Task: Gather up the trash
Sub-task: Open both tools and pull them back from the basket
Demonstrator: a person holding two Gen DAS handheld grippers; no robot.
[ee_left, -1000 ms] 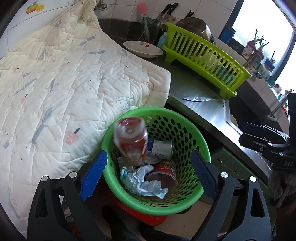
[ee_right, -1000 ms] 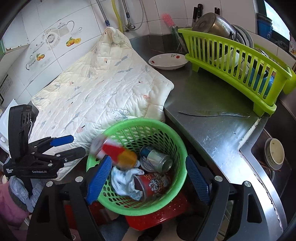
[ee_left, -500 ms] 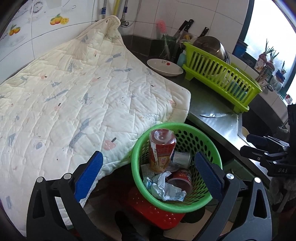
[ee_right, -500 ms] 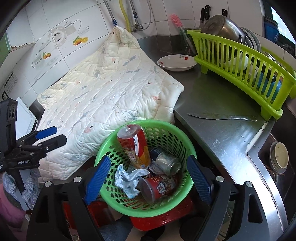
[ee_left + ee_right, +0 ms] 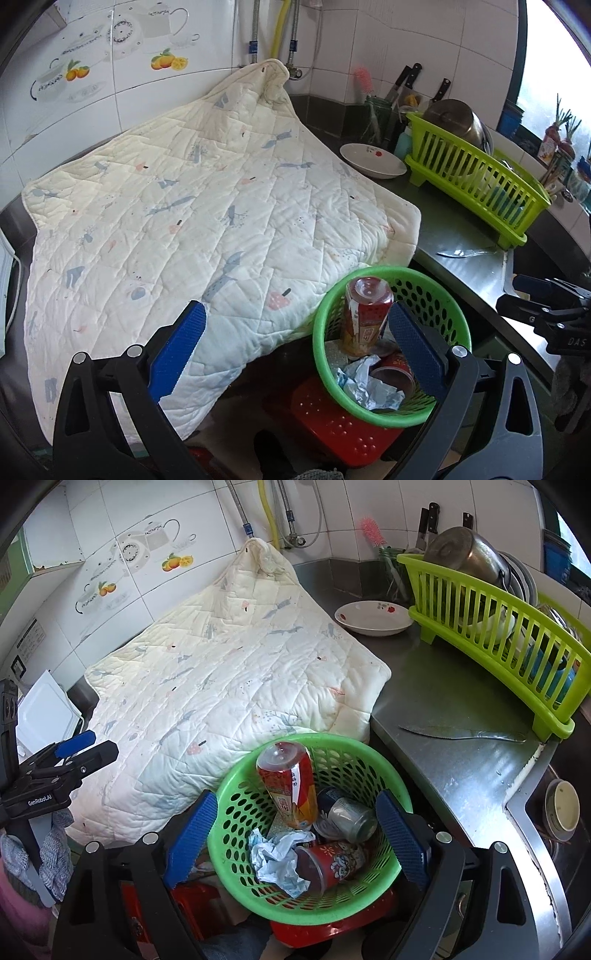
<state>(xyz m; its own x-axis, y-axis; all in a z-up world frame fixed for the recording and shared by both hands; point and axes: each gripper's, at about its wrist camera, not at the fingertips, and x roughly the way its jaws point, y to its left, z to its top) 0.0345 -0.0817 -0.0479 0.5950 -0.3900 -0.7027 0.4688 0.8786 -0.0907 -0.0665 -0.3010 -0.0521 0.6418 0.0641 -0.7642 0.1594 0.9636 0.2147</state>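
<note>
— Steel worktop [image 5: 443, 686], grey and scuffed, runs along a white tiled wall [image 5: 207, 524]; we see a sink [image 5: 546, 834] at its right end and a window [image 5: 550, 55] beyond.

— What covers the left part?

— One cream quilted blanket [image 5: 207, 206], draped over the worktop edge, its lower corner hanging just beside the basket.

— And the trash?

— One green perforated basket [image 5: 258, 805] sits on a red stool [image 5: 332, 930] below the worktop edge. Inside we count four clear pieces: one red bottle [image 5: 290, 786] standing tilted with its base up, one silver can [image 5: 347, 818] on its side, one red printed cup [image 5: 332, 864] on its side, and one crumpled pale paper [image 5: 277, 860]. Flatter scraps lie under them; we cannot tell how many.

— Other things on the worktop?

— One white bowl [image 5: 373, 618], one knife [image 5: 461, 734] lying flat, one lime dish rack [image 5: 491, 638] with a steel pot [image 5: 465, 552] in it.

— The jaws?

— Our left gripper [image 5: 295, 354] stands spread fully wide and empty, beside the basket. Our right gripper [image 5: 295, 834] is opening, its jaws straddling the basket from above, gripping nothing.
</note>
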